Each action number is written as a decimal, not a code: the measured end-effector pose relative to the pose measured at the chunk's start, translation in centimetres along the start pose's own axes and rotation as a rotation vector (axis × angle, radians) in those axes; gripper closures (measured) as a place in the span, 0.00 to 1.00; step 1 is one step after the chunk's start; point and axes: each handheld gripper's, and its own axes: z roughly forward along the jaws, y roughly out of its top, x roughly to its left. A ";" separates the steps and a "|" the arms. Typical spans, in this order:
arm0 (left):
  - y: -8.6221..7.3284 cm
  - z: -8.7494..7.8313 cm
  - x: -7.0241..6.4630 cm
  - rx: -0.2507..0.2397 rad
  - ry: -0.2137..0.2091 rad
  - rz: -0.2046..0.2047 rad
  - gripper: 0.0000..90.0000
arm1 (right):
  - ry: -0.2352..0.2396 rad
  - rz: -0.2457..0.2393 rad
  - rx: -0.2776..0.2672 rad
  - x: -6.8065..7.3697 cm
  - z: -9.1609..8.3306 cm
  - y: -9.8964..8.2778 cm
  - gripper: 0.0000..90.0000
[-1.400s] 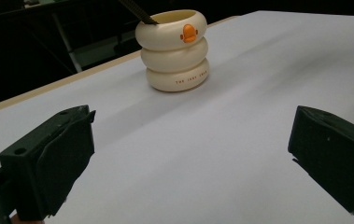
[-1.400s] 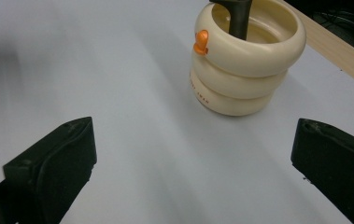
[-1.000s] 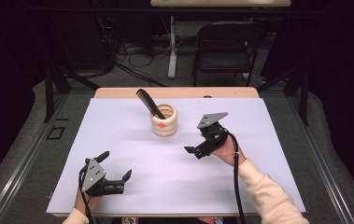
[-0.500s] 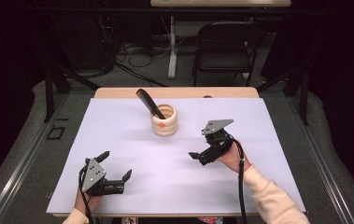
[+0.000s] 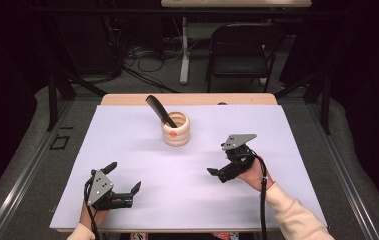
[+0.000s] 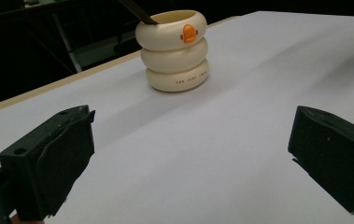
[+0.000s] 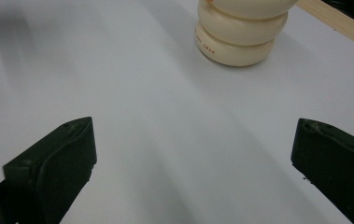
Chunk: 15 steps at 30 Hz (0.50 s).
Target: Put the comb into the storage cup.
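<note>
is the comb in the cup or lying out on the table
In the cup. The black comb stands tilted inside the cream ringed cup, its upper end leaning out past the rim toward the table's far left.

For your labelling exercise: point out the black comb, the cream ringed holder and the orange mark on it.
Black comb [image 5: 157, 108], high view, middle of its toothed blade.
Cream ringed holder [image 6: 177, 49], left gripper view, middle ring.
Orange mark [image 6: 189, 32], left gripper view, its centre.

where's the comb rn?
The black comb stands tilted in the cream ringed cup, at the table's far middle in the high view, ahead of both open hand-held grippers.
</note>
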 end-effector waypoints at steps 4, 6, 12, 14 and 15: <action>0.0 0.0 0.0 0.000 -0.002 0.001 0.00 | -0.006 -0.001 -0.001 0.3 -0.3 -0.4 0.00; 0.0 0.0 0.0 0.000 -0.002 0.001 0.00 | -0.006 -0.001 -0.003 0.4 -0.5 -0.6 0.00; 0.0 0.0 0.0 0.001 -0.002 0.001 0.00 | -0.015 -0.003 -0.006 0.7 -1.0 -1.2 0.00; 0.0 0.0 0.0 0.001 -0.002 0.002 0.00 | -0.018 -0.002 -0.006 0.8 -1.2 -1.4 0.00; 0.0 0.0 0.0 0.001 0.000 0.001 0.00 | -0.019 -0.003 -0.005 0.8 -1.3 -1.5 0.00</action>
